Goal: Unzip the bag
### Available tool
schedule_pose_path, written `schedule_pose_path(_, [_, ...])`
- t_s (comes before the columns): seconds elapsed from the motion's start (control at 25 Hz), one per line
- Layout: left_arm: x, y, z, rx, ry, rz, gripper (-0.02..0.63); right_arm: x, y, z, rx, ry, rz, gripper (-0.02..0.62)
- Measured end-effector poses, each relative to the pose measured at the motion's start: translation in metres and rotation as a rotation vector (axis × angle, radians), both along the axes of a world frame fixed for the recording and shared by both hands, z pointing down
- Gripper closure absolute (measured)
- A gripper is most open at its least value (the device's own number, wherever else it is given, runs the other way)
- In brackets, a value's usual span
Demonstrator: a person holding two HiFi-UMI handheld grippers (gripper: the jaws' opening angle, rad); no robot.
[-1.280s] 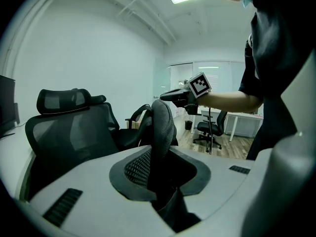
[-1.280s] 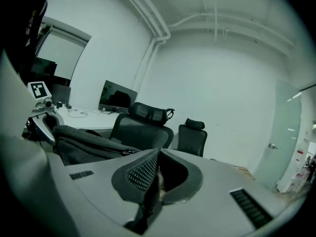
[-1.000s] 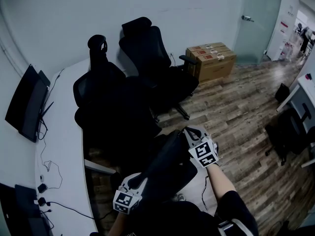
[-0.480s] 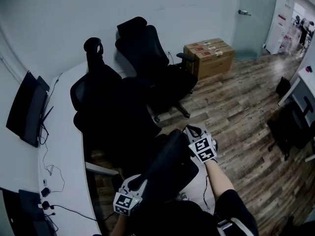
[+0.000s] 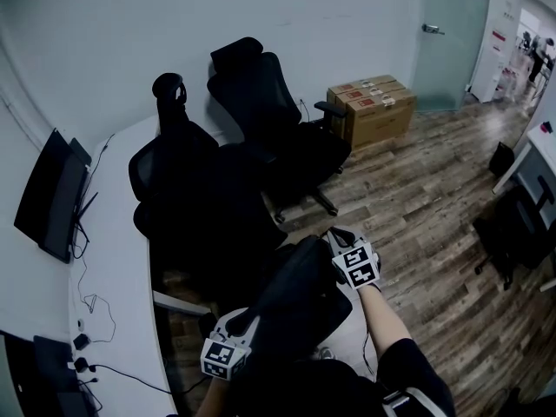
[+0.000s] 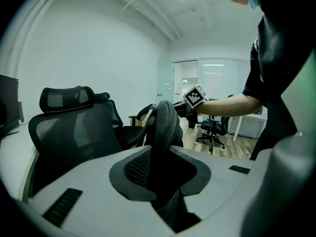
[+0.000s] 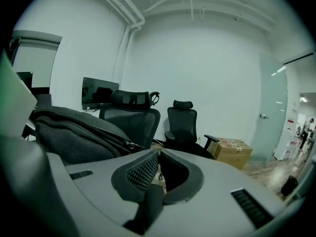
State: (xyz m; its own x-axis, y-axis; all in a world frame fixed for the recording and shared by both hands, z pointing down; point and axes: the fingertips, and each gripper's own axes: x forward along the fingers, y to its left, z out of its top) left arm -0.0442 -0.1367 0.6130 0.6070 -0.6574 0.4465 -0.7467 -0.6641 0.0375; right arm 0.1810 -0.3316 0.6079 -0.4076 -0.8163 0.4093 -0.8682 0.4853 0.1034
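Wood-floored office: black bag [image 5: 295,307] in left gripper [image 5: 239,324], right gripper [image 5: 339,240] beside it

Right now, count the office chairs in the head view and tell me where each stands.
3. The first chair is at the curved desk, the second chair is behind it by the wall, and the third chair is at the right edge. More may be hidden.

Dark grey fabric bag [image 5: 295,298], held aloft lengthwise, zip [image 7: 94,130] along top, slider [image 7: 131,144] at 1 end
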Motion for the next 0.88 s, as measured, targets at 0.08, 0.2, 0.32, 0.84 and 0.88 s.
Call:
schedule_pose_path(0.08, [0.0,-0.001,-0.004,-0.005,0.011,-0.005,0.514,-0.001,0.0,-0.005,0.011,-0.023,0.004,0.549])
schedule_pose_path(0.2, [-0.008,-0.008,-0.005,-0.003,0.009,-0.022,0.514,-0.003,0.003,-0.018,0.037,-0.077,0.022,0.548])
schedule_pose_path(0.32, [-0.019,-0.016,-0.005,0.0,0.016,-0.042,0.514,-0.007,0.01,-0.039,0.07,-0.138,0.035,0.548])
schedule_pose_path(0.84, [-0.043,-0.032,-0.009,-0.004,0.068,-0.052,0.512,-0.036,0.069,-0.119,0.177,-0.361,0.022,0.548])
schedule_pose_path(0.88, [-0.045,-0.033,-0.009,-0.004,0.073,-0.054,0.512,-0.039,0.074,-0.122,0.18,-0.369,0.021,0.548])
